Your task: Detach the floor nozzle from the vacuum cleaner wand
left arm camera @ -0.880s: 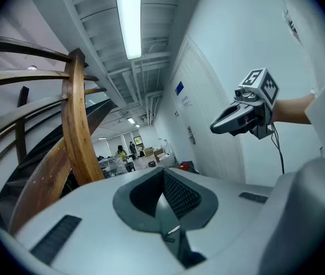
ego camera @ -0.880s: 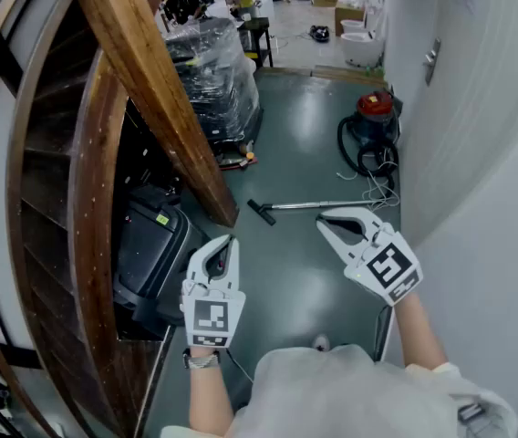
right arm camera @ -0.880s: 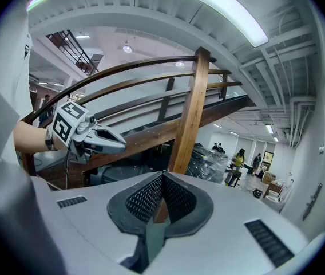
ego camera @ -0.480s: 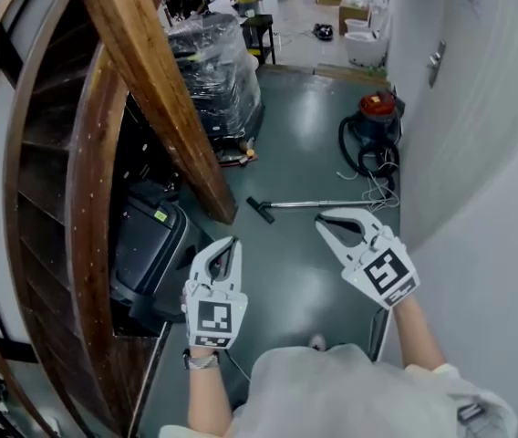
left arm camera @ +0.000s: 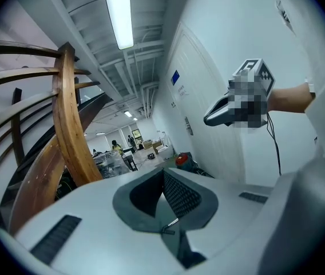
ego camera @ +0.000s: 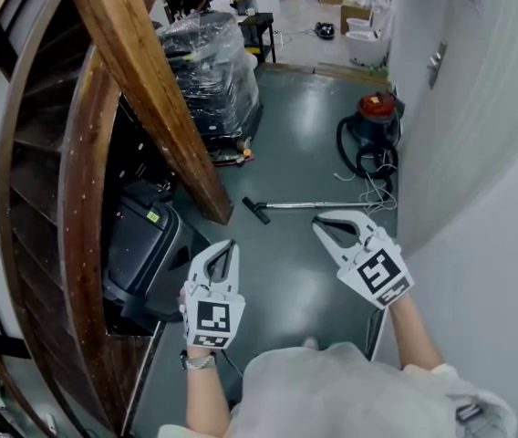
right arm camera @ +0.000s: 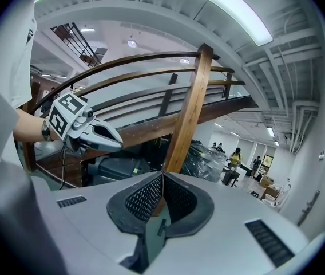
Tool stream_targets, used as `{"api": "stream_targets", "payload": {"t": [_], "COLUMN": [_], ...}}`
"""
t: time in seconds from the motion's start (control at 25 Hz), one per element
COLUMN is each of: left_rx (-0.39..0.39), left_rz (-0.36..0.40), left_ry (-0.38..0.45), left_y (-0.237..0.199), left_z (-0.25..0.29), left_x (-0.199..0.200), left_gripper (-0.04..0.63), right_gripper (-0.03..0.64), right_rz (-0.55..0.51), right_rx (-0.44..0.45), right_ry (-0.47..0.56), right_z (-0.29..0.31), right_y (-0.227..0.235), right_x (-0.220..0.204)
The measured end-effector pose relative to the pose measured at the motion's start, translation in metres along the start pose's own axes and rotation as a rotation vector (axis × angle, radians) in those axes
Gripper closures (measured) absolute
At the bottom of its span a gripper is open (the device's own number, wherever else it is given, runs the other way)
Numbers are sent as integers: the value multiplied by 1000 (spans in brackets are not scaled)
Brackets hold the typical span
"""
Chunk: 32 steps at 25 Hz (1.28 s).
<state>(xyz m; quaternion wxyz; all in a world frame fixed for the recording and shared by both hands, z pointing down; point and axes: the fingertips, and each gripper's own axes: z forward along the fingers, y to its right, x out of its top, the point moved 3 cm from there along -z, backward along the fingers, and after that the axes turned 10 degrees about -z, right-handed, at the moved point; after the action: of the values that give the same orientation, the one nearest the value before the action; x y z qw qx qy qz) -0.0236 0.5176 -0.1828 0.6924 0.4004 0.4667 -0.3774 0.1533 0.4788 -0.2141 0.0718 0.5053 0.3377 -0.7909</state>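
On the floor (ego camera: 286, 281) just ahead, the vacuum wand (ego camera: 318, 205) lies crosswise, its floor nozzle (ego camera: 257, 211) at the left end. The right claw (ego camera: 317, 222), closed and empty, is nearest the wand. The left claw (ego camera: 231, 244), also closed and empty, sits short of the nozzle.

Grey-green floor (ego camera: 300, 121), white wall (ego camera: 496, 199), wooden staircase (ego camera: 140, 62), ceiling strip light (left arm camera: 118, 10)

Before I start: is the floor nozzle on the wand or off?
On: the floor nozzle meets the end of the wand, no gap showing.
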Motion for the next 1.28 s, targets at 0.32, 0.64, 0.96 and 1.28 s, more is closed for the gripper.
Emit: {"api": "stream_targets", "payload": {"t": [0.32,0.64,0.96,1.28], "left_rx": [10,-3,-19,9], "left_rz": [-6,7,-6,-39], "left_ry": [-18,-24,-17,-27], "left_y": [25,15,-41,-126], "left_z": [21,54,120,195], "left_x": [1,5,0,18], "left_gripper": [597,597,597,597], "right_gripper": [588,588,589,589], "right_rz": [22,71,-5,24], "right_rx": [11,7,-49,-88], "right_ry": [-19,-16,14,70], "right_z": [-5,12,69,150], "right_y": [19,47,93,158], "right_x": [-27,-39,-40,-22]}}
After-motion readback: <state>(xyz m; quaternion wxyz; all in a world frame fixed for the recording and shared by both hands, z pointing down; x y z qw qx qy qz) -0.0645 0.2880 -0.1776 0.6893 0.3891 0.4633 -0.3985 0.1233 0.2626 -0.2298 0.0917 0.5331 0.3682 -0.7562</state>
